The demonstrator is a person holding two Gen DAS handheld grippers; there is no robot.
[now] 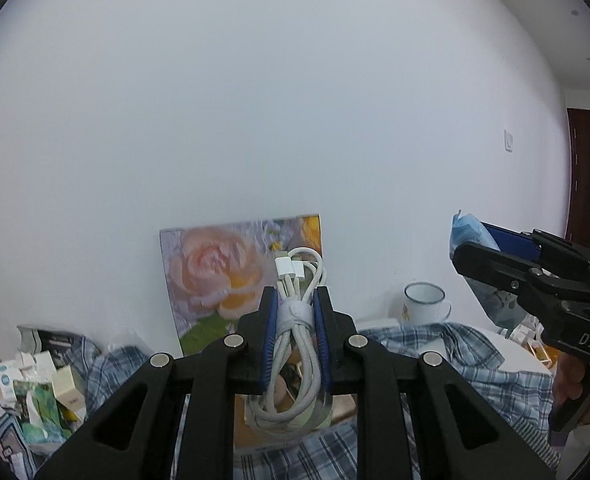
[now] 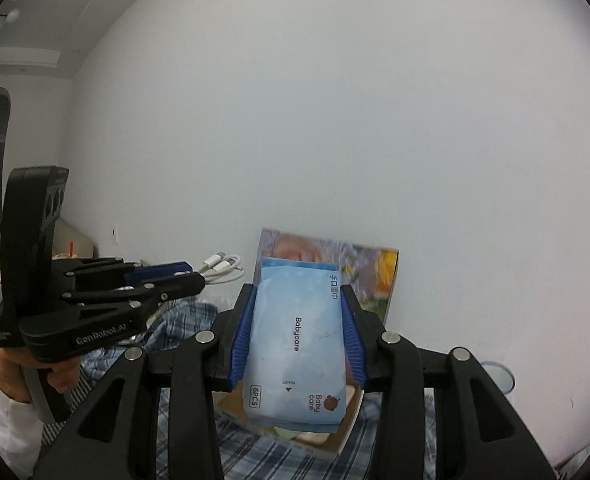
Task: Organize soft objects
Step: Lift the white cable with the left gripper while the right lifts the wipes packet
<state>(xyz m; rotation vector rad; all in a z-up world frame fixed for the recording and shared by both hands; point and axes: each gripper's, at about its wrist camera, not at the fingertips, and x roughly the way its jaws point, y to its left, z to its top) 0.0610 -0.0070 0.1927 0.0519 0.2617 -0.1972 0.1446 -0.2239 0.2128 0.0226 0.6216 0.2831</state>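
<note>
Cable bundle [image 1: 297, 320], one, white, coiled and bound by a grey strap, clamped between the blue pads of the left gripper [image 1: 297, 312] at lower centre of the left wrist view; two white plugs poking up past the fingertips. Same bundle [image 2: 225, 270] seen at middle left of the right wrist view, sticking out of the left gripper [image 2: 183, 280], itself held by one hand [image 2: 61, 376] in a white sleeve.

Wet-wipe pack [image 2: 297, 344], one, pale blue, printed "Babycare" and "6PCS", squeezed by its long sides between the blue pads of the right gripper [image 2: 297, 320], lower centre of the right wrist view. Same pack [image 1: 469, 236] at middle right of the left wrist view, in the right gripper [image 1: 471, 248].

Both held things raised clear of the clutter below. One rose painting [image 1: 223, 276] leaning on the white wall [image 1: 255, 100], lower centre. One enamel mug [image 1: 425, 302] to its right. One plaid shirt [image 1: 475, 356] spread along the bottom. Heap of small boxes [image 1: 35, 384] at lower left, too jumbled to count.
</note>
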